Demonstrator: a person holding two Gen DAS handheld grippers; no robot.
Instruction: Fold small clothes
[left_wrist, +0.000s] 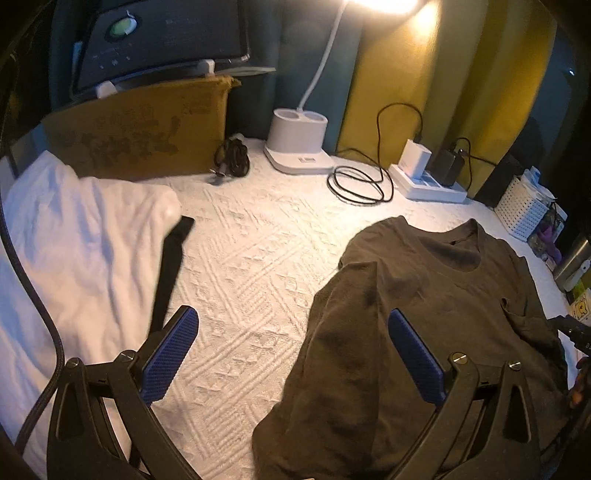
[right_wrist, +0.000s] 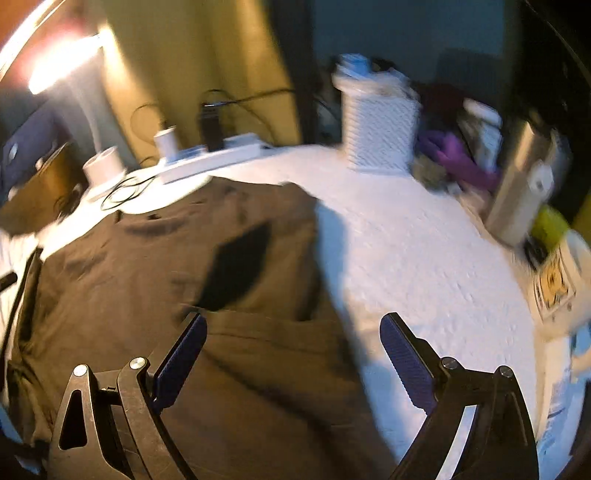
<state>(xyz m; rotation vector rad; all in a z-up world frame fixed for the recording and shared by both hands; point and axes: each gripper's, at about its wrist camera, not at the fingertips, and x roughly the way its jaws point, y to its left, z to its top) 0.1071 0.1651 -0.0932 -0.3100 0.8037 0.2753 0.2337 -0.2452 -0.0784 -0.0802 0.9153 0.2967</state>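
A dark olive T-shirt (left_wrist: 436, 314) lies on the white textured cover, collar toward the back, with its left side folded inward. It also shows in the right wrist view (right_wrist: 155, 280), blurred. My left gripper (left_wrist: 293, 341) is open and empty, hovering over the shirt's left edge. My right gripper (right_wrist: 293, 345) is open and empty above the shirt's right edge. A white garment (left_wrist: 77, 251) with a black strap lies at the left in the left wrist view.
A white lamp base (left_wrist: 297, 136), a coiled black cable (left_wrist: 360, 182) and a power strip (left_wrist: 430, 182) line the back. A brown box (left_wrist: 140, 129) stands back left. A white basket (right_wrist: 378, 129), a metal flask (right_wrist: 521, 184) and clutter stand at the right.
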